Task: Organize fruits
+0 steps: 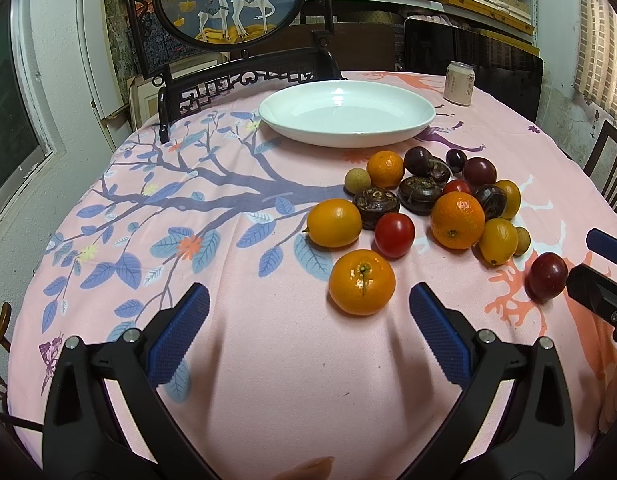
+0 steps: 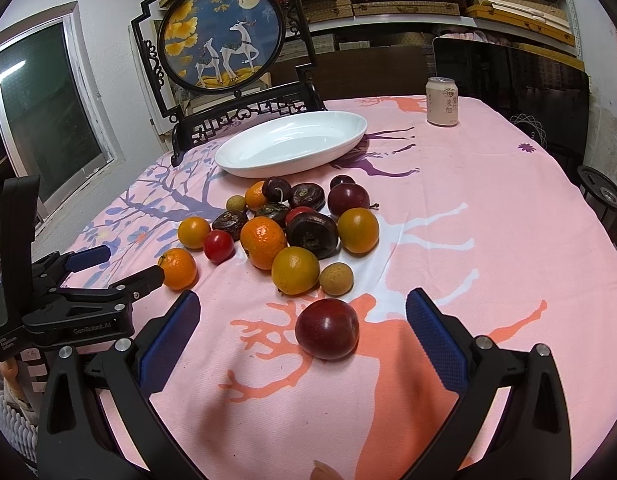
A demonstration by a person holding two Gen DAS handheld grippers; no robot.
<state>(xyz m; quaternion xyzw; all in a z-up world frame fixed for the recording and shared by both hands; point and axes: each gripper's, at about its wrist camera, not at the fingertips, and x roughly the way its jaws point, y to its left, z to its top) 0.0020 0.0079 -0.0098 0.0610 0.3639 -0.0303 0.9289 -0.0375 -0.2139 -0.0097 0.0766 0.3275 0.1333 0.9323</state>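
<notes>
Fingers (image 2: pixel 170 336) wide around plum (image 2: pixel 327 329)

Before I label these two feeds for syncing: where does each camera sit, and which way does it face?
Left wrist: on the open left tool, facing the white oval plate across the pink tablecloth; a fingertip shows at the bottom edge.
Right wrist: on the open right tool, right of the left one, facing the dark red plum; a fingertip shows below.
Shared: plate, fruit pile, pale drink can; each sees the other tool.
</notes>
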